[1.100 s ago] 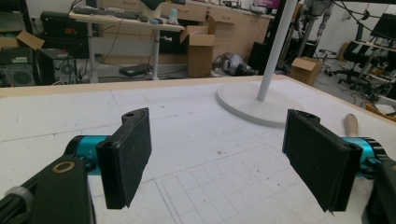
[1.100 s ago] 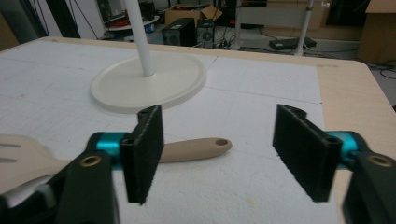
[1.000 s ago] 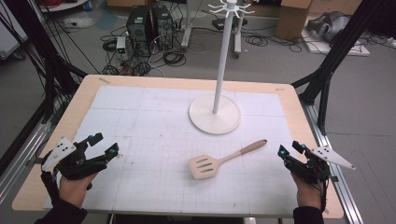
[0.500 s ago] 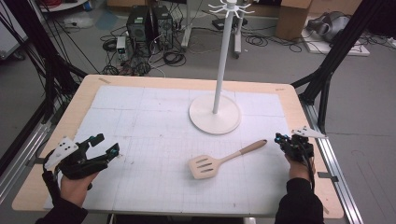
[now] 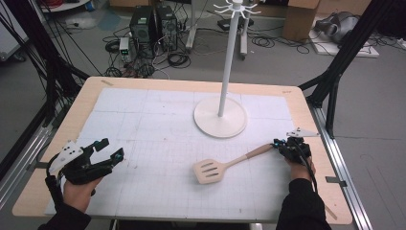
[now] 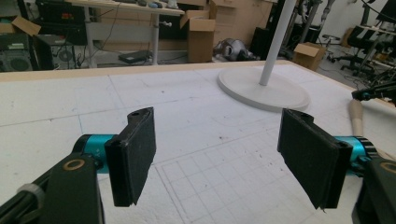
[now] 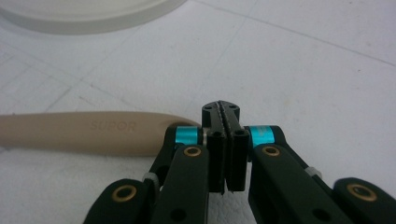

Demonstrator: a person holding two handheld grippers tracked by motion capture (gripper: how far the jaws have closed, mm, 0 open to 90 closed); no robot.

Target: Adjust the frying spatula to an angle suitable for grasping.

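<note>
- near the right edge of the bench (image 5: 306, 103), the right claw (image 5: 279, 143) sits at the tip of the wooden spatula's handle (image 5: 251, 153), low over the white mat.
- right gripper view: its jaws are pressed flat together with nothing between them; the handle end (image 7: 93, 133) lies just to their left, touching or nearly touching the left jaw arm, not clamped.
- spatula (image 5: 225, 165) lies flat on the mat, slotted blade toward the person, handle angled up-right toward that claw; it is in front of the hook stand's round base (image 5: 220, 117) and apart from it.
- step in hand, as i judge it: the approach to a pickup of the spatula by its handle; no grip yet.
- next move likely calls for parting the jaws, shifting sideways so the handle sits between the pads, then closing; a closed claw here could only nudge it.
- right hand comes in from the bottom edge, forearm nearly straight up the frame, claw pointing toward the handle tip, close to the mat.
- left claw (image 5: 107, 151) stands wide open and empty at the near-left of the bench, well apart from the spatula, hand resting low, jaws aimed across the mat toward the stand (image 6: 264, 91).
</note>
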